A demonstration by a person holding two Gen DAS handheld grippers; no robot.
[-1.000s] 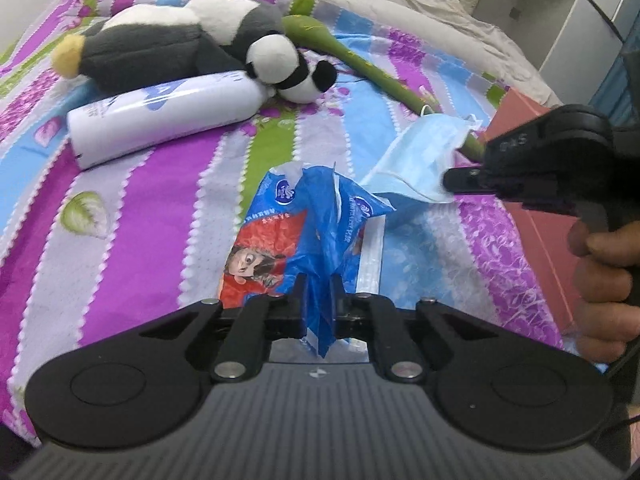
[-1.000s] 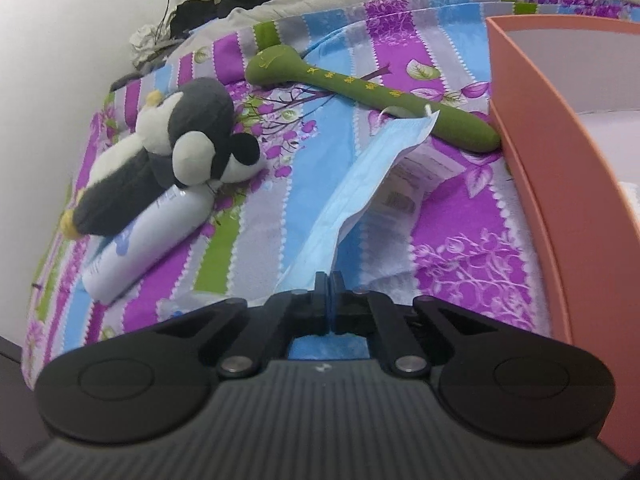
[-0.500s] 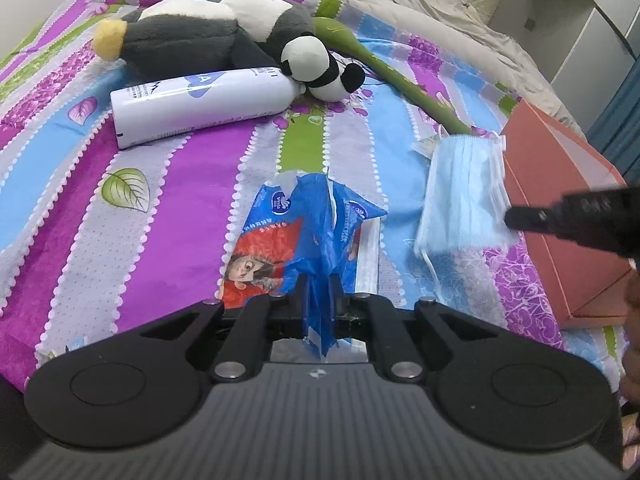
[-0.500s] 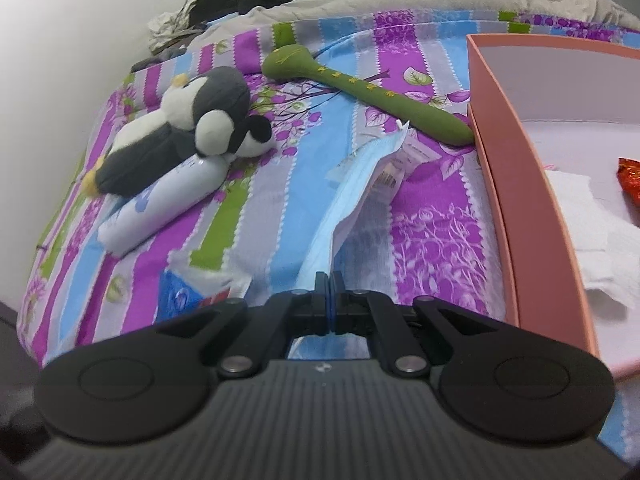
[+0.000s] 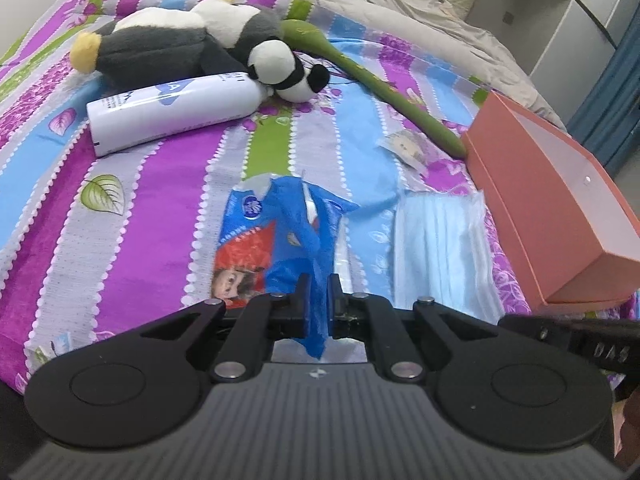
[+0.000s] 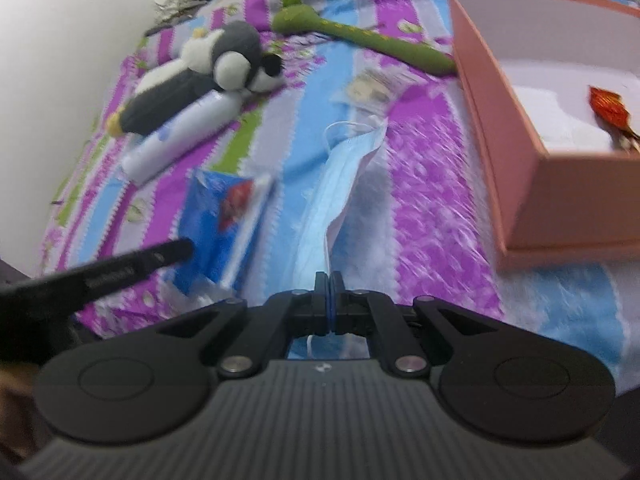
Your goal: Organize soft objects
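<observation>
My left gripper (image 5: 318,300) is shut on the edge of a blue and red tissue pack (image 5: 280,232) that lies on the striped bedspread; the pack also shows in the right wrist view (image 6: 224,208). My right gripper (image 6: 330,296) is shut on a light blue face mask (image 6: 324,208), which trails forward over the bed. The mask also shows in the left wrist view (image 5: 440,248), right of the pack. An open salmon box (image 6: 516,132) stands to the right, with white tissue and a red wrapper inside.
A panda plush (image 5: 200,40), a white bottle (image 5: 172,108) and a green stick toy (image 5: 376,80) lie at the far side of the bed. A small packet (image 5: 408,148) lies near the box (image 5: 540,216). The bed's edge is just below both grippers.
The right gripper has pulled the mask back toward the bed's near edge, beside the tissue pack. The left gripper keeps its hold on the pack and has drawn back a little.
</observation>
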